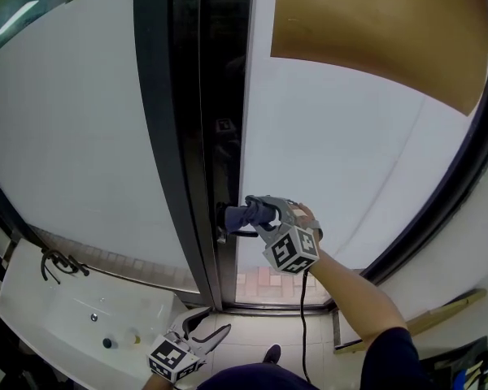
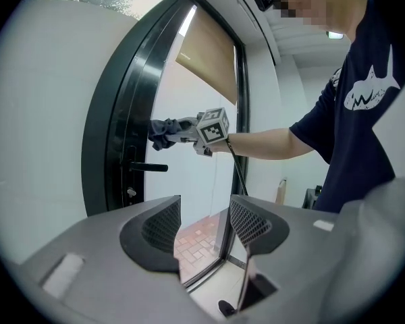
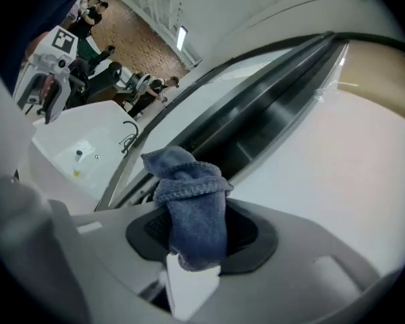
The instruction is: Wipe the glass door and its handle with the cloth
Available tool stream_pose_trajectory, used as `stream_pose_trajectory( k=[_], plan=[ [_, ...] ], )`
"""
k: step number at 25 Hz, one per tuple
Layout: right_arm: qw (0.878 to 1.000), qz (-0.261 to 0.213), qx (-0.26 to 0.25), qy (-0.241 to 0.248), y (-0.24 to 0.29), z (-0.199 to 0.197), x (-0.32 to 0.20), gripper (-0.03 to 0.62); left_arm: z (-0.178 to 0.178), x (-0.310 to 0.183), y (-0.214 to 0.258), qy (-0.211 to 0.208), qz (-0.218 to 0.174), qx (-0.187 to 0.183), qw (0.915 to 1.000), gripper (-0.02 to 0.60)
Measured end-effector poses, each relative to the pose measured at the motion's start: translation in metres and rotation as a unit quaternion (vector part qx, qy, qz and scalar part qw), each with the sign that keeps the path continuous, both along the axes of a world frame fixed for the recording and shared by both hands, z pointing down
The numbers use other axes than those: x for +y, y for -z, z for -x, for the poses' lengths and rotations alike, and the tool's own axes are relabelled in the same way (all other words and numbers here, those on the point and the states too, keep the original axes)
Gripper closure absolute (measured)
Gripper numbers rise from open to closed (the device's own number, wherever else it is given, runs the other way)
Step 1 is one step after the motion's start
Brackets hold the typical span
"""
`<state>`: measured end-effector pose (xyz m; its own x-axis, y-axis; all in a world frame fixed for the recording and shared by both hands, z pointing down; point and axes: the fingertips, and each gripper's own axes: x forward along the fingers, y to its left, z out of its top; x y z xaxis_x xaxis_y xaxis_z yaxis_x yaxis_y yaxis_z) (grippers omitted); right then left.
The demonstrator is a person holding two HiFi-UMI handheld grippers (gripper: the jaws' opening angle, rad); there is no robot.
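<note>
Fingers of right gripper [image 3: 193,229] pinch blue cloth [image 3: 190,193] above door handle [image 2: 148,167]; left gripper [image 2: 204,216] fingers apart, empty, beside sink [image 1: 61,319].

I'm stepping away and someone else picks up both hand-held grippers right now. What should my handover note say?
Right hand-held gripper: shut on the blue cloth, held at the door's dark edge just above the handle.
Left hand-held gripper: open, empty, held low, away from the door.
Done: the pictures don't show which parts are already wiped.
Left: treat the handle and the glass door as still to wipe.
</note>
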<state>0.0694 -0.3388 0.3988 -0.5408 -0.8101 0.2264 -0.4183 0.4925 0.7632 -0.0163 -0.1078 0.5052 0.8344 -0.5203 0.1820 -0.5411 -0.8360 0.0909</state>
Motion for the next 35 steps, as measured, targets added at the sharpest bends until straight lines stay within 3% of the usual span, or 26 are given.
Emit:
stream_pose_trajectory(
  k=[5,10,14,18,22,26,35],
  plan=[
    [0.998,0.056,-0.033,0.010,-0.014,0.056,-0.020,0.444,0.012,0.001,0.001,0.023,-0.002,0.001,0.9997,0.357],
    [0.989,0.133,-0.058,-0.012,-0.046,0.076,-0.039,0.444,0.021,0.003,0.001,0.045,0.011,-0.001,0.9989,0.357],
    [0.987,0.145,-0.064,-0.015,-0.054,0.081,-0.040,0.444,0.023,0.003,-0.006,0.043,0.008,0.003,0.9990,0.357],
    [0.986,0.163,-0.034,-0.010,-0.071,0.085,-0.031,0.445,0.019,0.003,-0.008,0.037,0.005,0.006,0.9993,0.357],
    [0.976,0.207,-0.060,-0.016,-0.086,0.086,-0.028,0.447,0.014,0.003,-0.004,0.032,0.006,0.005,0.9995,0.357],
    [0.952,0.287,-0.109,-0.008,-0.087,0.083,-0.031,0.447,0.012,0.001,-0.006,0.027,0.002,0.004,0.9996,0.357],
    [0.952,0.304,-0.004,0.018,-0.096,0.063,-0.012,0.445,0.012,0.001,-0.005,0.026,0.000,0.004,0.9997,0.357]
  ],
)
